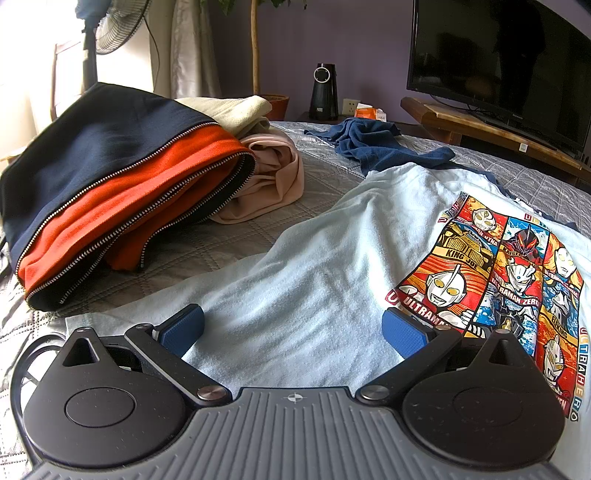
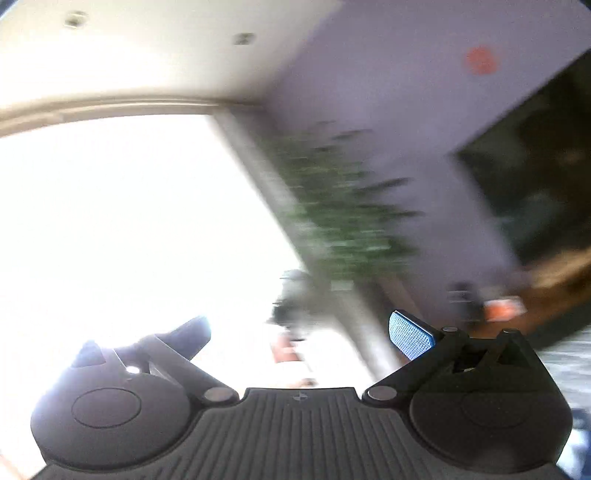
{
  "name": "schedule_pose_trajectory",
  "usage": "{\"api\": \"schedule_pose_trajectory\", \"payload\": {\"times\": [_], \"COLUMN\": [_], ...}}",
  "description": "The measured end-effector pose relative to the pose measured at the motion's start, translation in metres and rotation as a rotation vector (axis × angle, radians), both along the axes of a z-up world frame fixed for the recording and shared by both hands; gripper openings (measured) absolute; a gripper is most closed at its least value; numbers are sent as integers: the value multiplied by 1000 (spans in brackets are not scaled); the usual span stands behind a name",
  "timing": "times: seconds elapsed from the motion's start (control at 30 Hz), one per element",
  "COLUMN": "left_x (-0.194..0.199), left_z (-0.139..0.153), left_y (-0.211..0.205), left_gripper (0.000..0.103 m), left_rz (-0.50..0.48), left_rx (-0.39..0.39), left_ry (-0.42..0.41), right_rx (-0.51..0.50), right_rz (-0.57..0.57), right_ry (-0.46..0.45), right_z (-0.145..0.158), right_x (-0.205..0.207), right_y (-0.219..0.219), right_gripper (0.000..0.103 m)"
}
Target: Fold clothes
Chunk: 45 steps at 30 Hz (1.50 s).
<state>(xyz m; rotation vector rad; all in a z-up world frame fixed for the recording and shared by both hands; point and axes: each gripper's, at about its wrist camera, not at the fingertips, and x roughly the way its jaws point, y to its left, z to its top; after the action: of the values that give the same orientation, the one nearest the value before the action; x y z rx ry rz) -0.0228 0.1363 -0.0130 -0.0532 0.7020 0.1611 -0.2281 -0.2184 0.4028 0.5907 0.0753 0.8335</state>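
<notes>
A pale blue T-shirt [image 1: 303, 266] with a colourful cartoon print [image 1: 502, 266] lies spread on the grey quilted bed [image 1: 192, 243]. My left gripper [image 1: 293, 332] hovers open just above its near hem, blue pads wide apart, nothing between them. A navy and orange zip jacket [image 1: 110, 184] lies folded at the left, on beige and pink garments [image 1: 273, 173]. A dark blue garment [image 1: 373, 140] is crumpled at the far side. In the right wrist view, my right gripper [image 2: 301, 332] is open and tilted up toward the ceiling and window; the picture is blurred and shows no clothes.
A TV [image 1: 509, 59] on a wooden stand [image 1: 480, 129] is at the far right. A black appliance [image 1: 324, 92], a potted plant [image 1: 275, 105] and a fan [image 1: 110, 33] stand beyond the bed. The blurred plant [image 2: 347, 221] and a bright window [image 2: 129, 221] fill the right wrist view.
</notes>
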Motion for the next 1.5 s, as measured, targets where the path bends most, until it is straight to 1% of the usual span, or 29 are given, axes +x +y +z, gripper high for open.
{"api": "schedule_pose_trajectory", "payload": {"times": [0.07,0.13,0.17,0.23,0.37,0.47,0.57,0.7,0.73,0.83,1.07,1.17,1.2,1.3,1.33,1.4,1.5], "left_x": [0,0,0,0,0,0,0,0,0,0,0,0,0,0,0,0,0], "left_z": [0,0,0,0,0,0,0,0,0,0,0,0,0,0,0,0,0], "left_y": [0,0,0,0,0,0,0,0,0,0,0,0,0,0,0,0,0], "left_gripper": [103,103,103,103,103,103,103,103,103,103,103,103,103,103,103,103,103], "left_rz": [0,0,0,0,0,0,0,0,0,0,0,0,0,0,0,0,0], "left_rx": [0,0,0,0,0,0,0,0,0,0,0,0,0,1,1,1,1], "left_ry": [0,0,0,0,0,0,0,0,0,0,0,0,0,0,0,0,0], "right_rx": [33,27,38,71,181,248,249,275,296,381,366,350,311,129,100,107,36], "right_rz": [75,202,275,374,522,684,777,929,950,1062,1160,1180,1153,1060,1048,1039,930], "right_ry": [-54,-77,-79,-82,-80,-35,13,83,93,133,174,172,176,200,228,294,343], "right_z": [6,10,10,8,8,6,-6,-34,-41,-61,-79,-85,-87,-90,-93,-97,-97], "right_x": [-6,-10,-12,-17,-21,-17,-19,-21,-23,-15,-3,-9,-6,3,5,11,26], "right_y": [15,27,32,39,46,58,77,101,106,118,141,143,149,175,180,189,192], "right_gripper": [103,103,103,103,103,103,103,103,103,103,103,103,103,103,103,103,103]}}
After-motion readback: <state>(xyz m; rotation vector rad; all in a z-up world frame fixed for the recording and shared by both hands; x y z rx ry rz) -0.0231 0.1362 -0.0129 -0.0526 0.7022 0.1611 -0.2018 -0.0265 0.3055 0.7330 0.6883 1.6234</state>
